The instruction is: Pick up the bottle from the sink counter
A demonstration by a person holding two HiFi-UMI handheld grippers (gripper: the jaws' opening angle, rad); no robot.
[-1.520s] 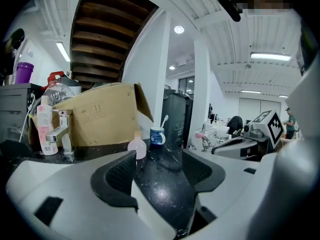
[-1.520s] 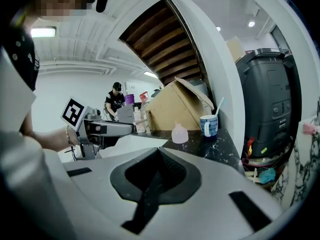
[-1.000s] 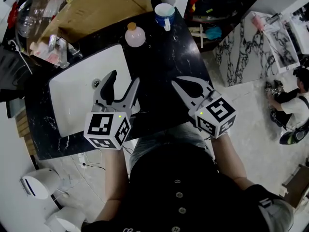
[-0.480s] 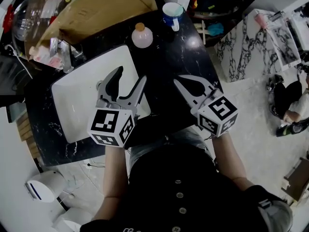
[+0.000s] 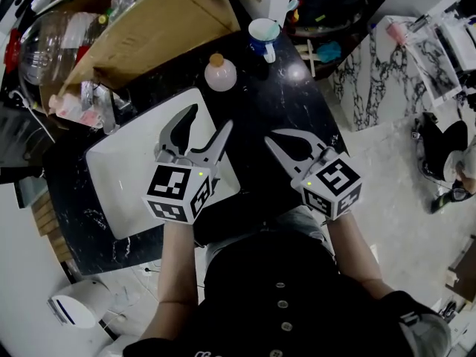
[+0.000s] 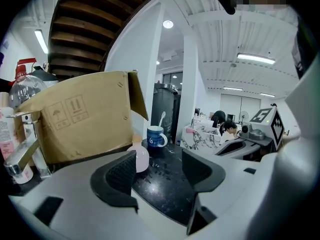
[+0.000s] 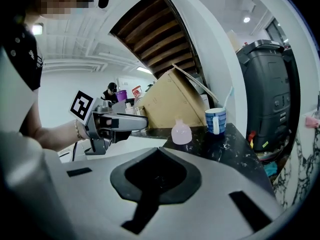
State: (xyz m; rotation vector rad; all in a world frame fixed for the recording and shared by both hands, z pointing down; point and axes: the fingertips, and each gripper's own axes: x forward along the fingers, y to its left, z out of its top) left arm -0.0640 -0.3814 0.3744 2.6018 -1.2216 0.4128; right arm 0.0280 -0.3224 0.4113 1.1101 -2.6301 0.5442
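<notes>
Change since a second ago: both grippers have edged forward over the basin's near side, and the gap between the left gripper and the bottle has narrowed.
Bottle: a small, rounded pink bottle [image 5: 221,74] with an orange cap stands upright on the black marble counter [image 5: 297,103], just beyond the white sink basin [image 5: 119,177] and near a blue mug [image 5: 264,34].
Left gripper: the left gripper [image 5: 208,121] has its jaws well apart with nothing between them. In the left gripper view the bottle [image 6: 140,156] shows just past the left jaw, so it is off centre.
Right gripper: the right gripper [image 5: 274,138] is over the counter's near edge, with its jaws together and empty.
Step in hand: approach, as I judge it. The bottle is not yet reached.
Next move: the left gripper likely needs to go further forward and shift sideways until the bottle sits between the jaws, then close on its body.
Watch for: the cardboard box [image 5: 149,28] and the mug stand close by.
</notes>
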